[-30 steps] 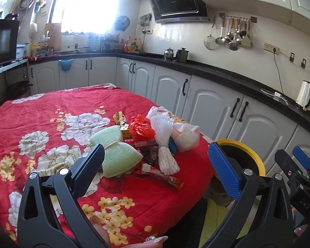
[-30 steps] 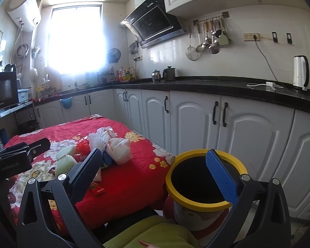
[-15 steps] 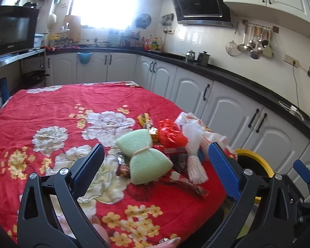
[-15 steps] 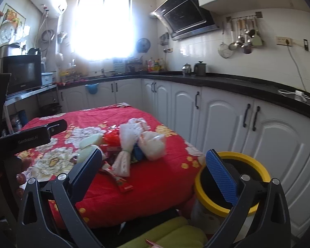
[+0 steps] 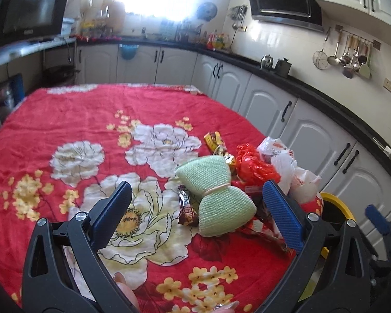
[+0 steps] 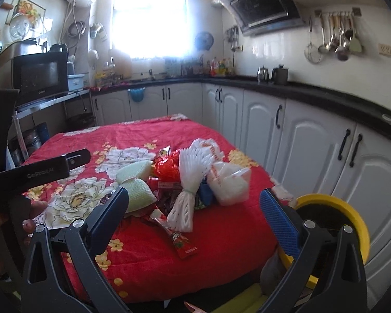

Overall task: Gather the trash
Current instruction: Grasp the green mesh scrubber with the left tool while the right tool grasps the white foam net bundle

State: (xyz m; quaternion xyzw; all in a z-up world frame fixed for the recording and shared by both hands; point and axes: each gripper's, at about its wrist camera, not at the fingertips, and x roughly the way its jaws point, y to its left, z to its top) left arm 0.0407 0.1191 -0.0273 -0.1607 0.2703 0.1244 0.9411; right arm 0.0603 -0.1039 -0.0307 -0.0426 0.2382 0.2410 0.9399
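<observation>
The left gripper is held with its jaws spread wide and nothing between them, above the near part of a table covered by a red floral cloth. The right gripper is likewise spread and empty, held off the table's near edge.

A bin with a yellow rim is seen just behind the right gripper's blue right finger, low beside the table; its inside is dark, and what it holds cannot be told. In the left wrist view the same yellow rim shows just past the left gripper's right finger.

The trash is gathered in one pile just ahead of both grippers. Nearest the right gripper a red snack wrapper lies flat on the cloth, between its fingers. A dark brown candy bar wrapper lies ahead of the left gripper, touching a pale green mesh bundle tied at its waist. Beyond, a white net bundle lies against a white plastic bag, with a blue item between them. A crumpled red plastic bag sits behind the green bundle, and a yellow wrapper lies farthest out.

Past the table, white cabinets under a black counter are seen.
</observation>
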